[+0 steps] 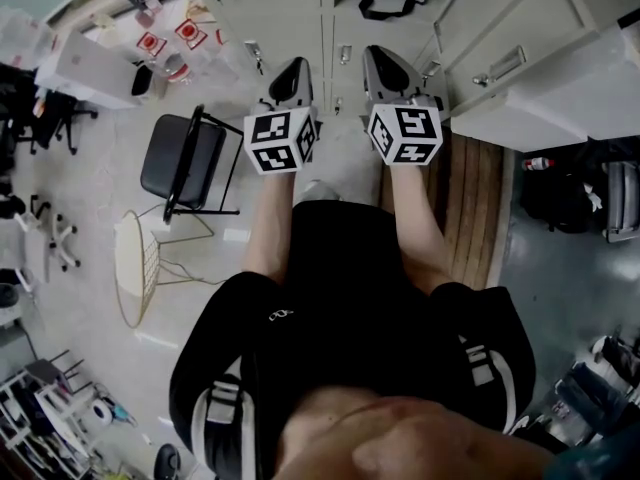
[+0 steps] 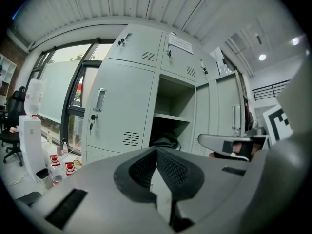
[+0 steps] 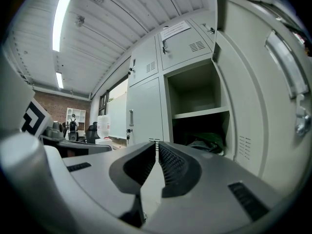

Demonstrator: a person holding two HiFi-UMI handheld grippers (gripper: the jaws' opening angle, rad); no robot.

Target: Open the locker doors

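A bank of pale grey metal lockers (image 2: 122, 106) is standing just ahead, a tall door (image 3: 253, 106) hanging open beside a shelved compartment (image 3: 195, 99), while the left gripper (image 2: 156, 152) and right gripper (image 3: 157, 147) are both pointing there, jaws pinched together, empty.

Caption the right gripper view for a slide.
Right claw, shut and empty, faces an open locker with a dark bag under its shelf.

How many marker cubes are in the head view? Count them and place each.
2. One marker cube sits on the left gripper, at left; the other on the right gripper, at right. None seems hidden.
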